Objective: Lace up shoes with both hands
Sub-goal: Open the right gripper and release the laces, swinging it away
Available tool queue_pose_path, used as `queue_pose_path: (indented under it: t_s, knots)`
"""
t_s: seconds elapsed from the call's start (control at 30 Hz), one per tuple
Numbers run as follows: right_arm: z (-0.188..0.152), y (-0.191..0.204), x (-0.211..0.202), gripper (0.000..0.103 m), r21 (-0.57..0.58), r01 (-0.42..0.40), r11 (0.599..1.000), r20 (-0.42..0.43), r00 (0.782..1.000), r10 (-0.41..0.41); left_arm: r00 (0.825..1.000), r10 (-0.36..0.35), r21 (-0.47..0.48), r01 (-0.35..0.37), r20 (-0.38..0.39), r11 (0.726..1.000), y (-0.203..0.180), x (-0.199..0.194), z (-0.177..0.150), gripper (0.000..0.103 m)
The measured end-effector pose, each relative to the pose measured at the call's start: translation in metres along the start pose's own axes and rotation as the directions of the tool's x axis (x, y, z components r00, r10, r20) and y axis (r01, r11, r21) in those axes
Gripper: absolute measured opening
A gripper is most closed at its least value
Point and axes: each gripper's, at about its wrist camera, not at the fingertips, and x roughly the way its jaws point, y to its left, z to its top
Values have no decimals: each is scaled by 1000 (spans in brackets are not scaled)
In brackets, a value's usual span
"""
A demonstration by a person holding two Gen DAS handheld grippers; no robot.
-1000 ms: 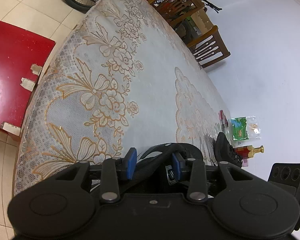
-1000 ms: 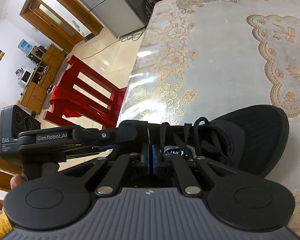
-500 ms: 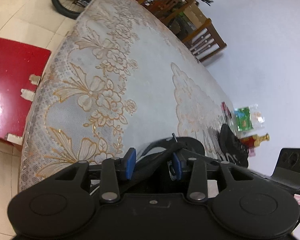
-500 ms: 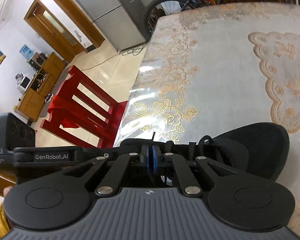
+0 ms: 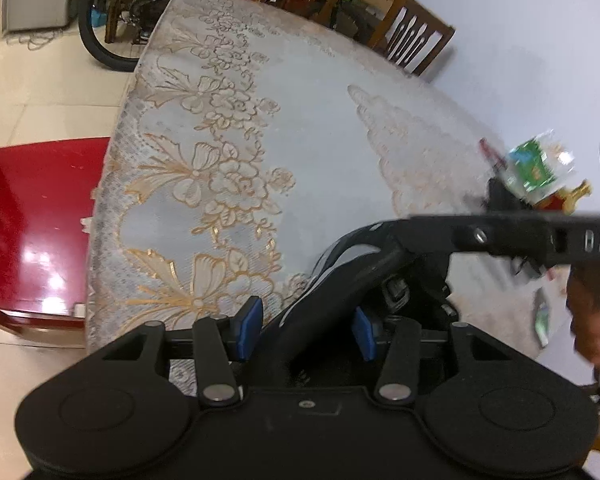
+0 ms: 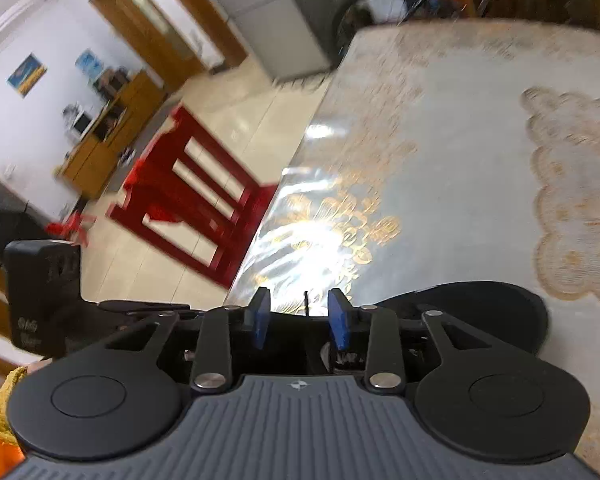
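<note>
Two claws worked low in frame over a black shoe (image 6: 480, 312) on the desk (image 6: 460, 140). The left claw (image 5: 306, 330) gaped around its collar; the right claw (image 6: 300, 318) stood part open, empty, beside an upright lace tip (image 6: 306, 304). Best: close squarely on that tip.

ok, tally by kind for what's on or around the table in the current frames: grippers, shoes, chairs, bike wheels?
Grippers: 2, left gripper and right gripper, both open
Black shoes: 1, black shoe
Red chairs: 1, red chair
Wooden chairs: 1 clearly seen, wooden chair; the others behind it cannot be counted
Bike wheels: 1, bike wheel
Total: 6
</note>
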Motion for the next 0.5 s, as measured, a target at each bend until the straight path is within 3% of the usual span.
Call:
queue_pose_path:
  t_s: [0.2,0.3,0.37,0.5]
  knots:
    - [10,4,28,36,-38,-35,999,-106,994,31,998,67,51,-67,3,996,-11,4,-5,44]
    - [10,-4,26,34,18,-40,999,-85,996,41,997,81,59,-81,7,995,-12,4,-6,44]
    - [9,-10,24,7,58,-43,997,-67,997,47,996,88,65,-88,8,994,-13,5,-7,44]
    - [7,-22,20,4,139,-53,989,-31,998,58,993,115,92,-115,4,989,-16,9,-10,44]
